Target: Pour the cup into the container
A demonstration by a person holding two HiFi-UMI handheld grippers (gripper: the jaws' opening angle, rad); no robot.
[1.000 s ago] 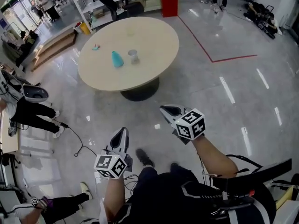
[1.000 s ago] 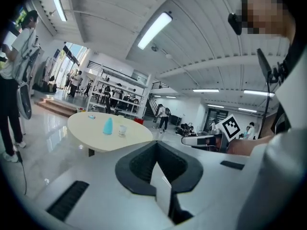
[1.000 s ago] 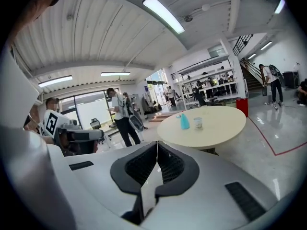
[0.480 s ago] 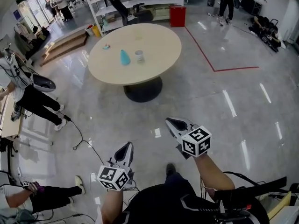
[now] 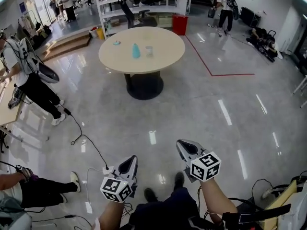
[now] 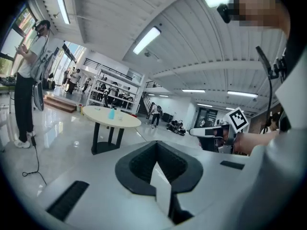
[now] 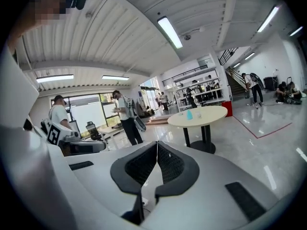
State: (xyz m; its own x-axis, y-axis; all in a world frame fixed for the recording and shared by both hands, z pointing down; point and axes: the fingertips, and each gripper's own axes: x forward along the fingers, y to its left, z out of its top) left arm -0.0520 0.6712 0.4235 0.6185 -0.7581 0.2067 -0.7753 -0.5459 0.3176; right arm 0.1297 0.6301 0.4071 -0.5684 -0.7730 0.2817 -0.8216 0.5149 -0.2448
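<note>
On far table [image 5: 163, 56]: cup [image 5: 149, 51] upright beside upright teal container [image 5: 136, 51].

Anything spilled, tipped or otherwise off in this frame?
Nothing visibly spilled or tipped: the cup and blue container stand upright on the round table. Only oddities: the left tool and right tool are shut, empty and far from the table, and a loose cable trails across the floor between.

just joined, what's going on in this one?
Pouring hasn't started. A person holds the left gripper and right gripper out front, both shut and empty, standing on open floor well away from the round table. The teal cup and clear container sit side by side on it.
</note>
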